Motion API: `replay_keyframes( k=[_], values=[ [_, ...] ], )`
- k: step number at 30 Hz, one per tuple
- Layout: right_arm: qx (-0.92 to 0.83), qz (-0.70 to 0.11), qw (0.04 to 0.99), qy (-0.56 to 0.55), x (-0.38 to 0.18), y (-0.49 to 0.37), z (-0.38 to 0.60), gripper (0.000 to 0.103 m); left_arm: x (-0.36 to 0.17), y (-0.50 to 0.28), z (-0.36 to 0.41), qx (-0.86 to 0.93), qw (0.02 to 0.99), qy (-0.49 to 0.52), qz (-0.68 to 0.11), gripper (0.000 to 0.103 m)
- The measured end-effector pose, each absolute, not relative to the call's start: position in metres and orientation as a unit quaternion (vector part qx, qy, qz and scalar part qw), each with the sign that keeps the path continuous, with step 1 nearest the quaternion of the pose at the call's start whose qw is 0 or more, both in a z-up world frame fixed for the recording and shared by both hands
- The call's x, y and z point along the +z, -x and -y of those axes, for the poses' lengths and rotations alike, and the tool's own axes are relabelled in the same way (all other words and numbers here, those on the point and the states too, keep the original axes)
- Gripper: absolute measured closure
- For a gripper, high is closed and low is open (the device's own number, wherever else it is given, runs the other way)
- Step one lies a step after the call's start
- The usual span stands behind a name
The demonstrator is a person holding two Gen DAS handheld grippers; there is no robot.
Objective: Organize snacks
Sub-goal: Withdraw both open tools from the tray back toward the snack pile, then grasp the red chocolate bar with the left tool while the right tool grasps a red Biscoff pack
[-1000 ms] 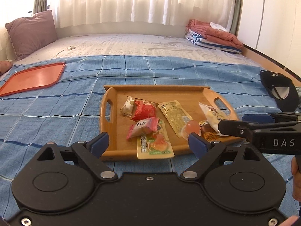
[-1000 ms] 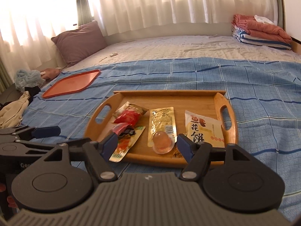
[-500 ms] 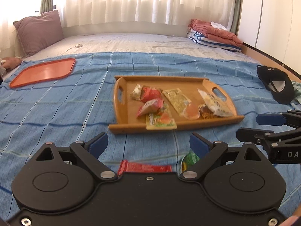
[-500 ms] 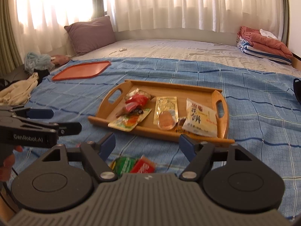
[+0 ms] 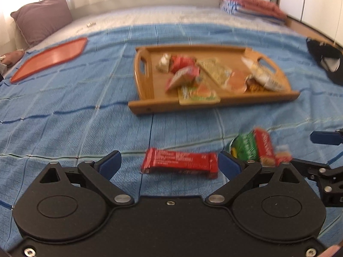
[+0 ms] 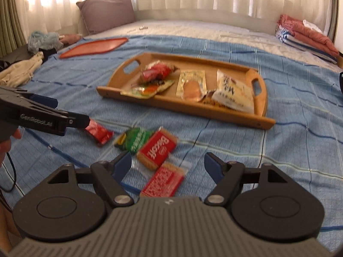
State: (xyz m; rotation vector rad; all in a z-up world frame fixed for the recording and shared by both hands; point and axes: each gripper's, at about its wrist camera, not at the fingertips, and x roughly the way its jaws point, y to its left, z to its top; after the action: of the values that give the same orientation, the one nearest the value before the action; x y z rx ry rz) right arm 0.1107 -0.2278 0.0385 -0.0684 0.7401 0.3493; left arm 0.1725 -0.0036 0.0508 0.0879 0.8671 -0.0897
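Observation:
A wooden tray (image 5: 143, 85) (image 6: 261, 98) holding several snack packets sits on the blue bedspread. Nearer me, loose snacks lie on the cloth: a long red bar (image 5: 180, 163) (image 6: 99, 131), a green packet (image 5: 245, 146) (image 6: 135, 140), a red Biscoff packet (image 6: 158, 151) (image 5: 264, 145) and a second red biscuit packet (image 6: 164, 182). My left gripper (image 5: 169, 163) hovers over the red bar, which lies between its opening jaws, untouched. My right gripper (image 6: 168, 163) stands open over the second biscuit packet, which the pads do not press.
An orange tray (image 5: 51, 57) lies at the far left of the bedspread, a purple pillow (image 5: 42, 19) behind it. Folded blankets (image 5: 253, 2) sit far right, a black cap (image 5: 328, 62) at the right edge. Clothes (image 6: 21, 70) are heaped at the left.
Both grippers have drawn back from the wooden tray and tipped downward. The loose packets on the bedspread have come into view between the fingers. The left jaws stand a little wider.

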Motion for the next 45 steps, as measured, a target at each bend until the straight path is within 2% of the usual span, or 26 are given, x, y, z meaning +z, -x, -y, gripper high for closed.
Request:
replay_keyframes(
  k=[5,13,15,16,18,20,22,24,36,45],
  values=[
    [0.176,-0.374,0.91,0.035,0.025,-0.113,0.228,0.02,0.028,-0.187,0.008,-0.045,0.892,-0.051,-0.447,0.006],
    [0.19,-0.386,0.901,0.055,0.01,-0.112,0.222,0.02,0.01,-0.189,0.006,-0.066,0.895,-0.028,-0.441,0.004],
    [0.193,-0.391,0.898,0.059,0.005,-0.114,0.219,0.021,0.009,-0.188,0.007,-0.066,0.899,-0.03,-0.433,0.005],
    [0.194,-0.393,0.897,0.056,0.004,-0.114,0.218,0.027,0.009,-0.189,0.007,-0.068,0.899,-0.029,-0.431,0.006],
    [0.196,-0.392,0.897,0.056,0.002,-0.114,0.217,0.036,0.008,-0.189,0.007,-0.069,0.901,-0.026,-0.428,0.01],
    [0.195,-0.387,0.899,0.062,0.003,-0.113,0.215,0.051,0.008,-0.189,0.006,-0.069,0.902,-0.022,-0.425,0.017],
    [0.196,-0.385,0.9,0.06,0.004,-0.112,0.215,0.053,0.01,-0.188,0.005,-0.066,0.904,-0.019,-0.421,0.025],
    [0.196,-0.385,0.9,0.055,0.005,-0.112,0.216,0.055,0.011,-0.187,0.003,-0.061,0.907,-0.016,-0.417,0.038],
    [0.185,-0.373,0.908,0.042,0.019,-0.106,0.222,0.059,0.028,-0.172,-0.01,-0.055,0.916,0.007,-0.398,0.039],
    [0.175,-0.349,0.92,0.028,0.049,-0.101,0.229,0.06,0.064,-0.158,-0.011,-0.044,0.927,0.005,-0.372,0.039]
  ],
)
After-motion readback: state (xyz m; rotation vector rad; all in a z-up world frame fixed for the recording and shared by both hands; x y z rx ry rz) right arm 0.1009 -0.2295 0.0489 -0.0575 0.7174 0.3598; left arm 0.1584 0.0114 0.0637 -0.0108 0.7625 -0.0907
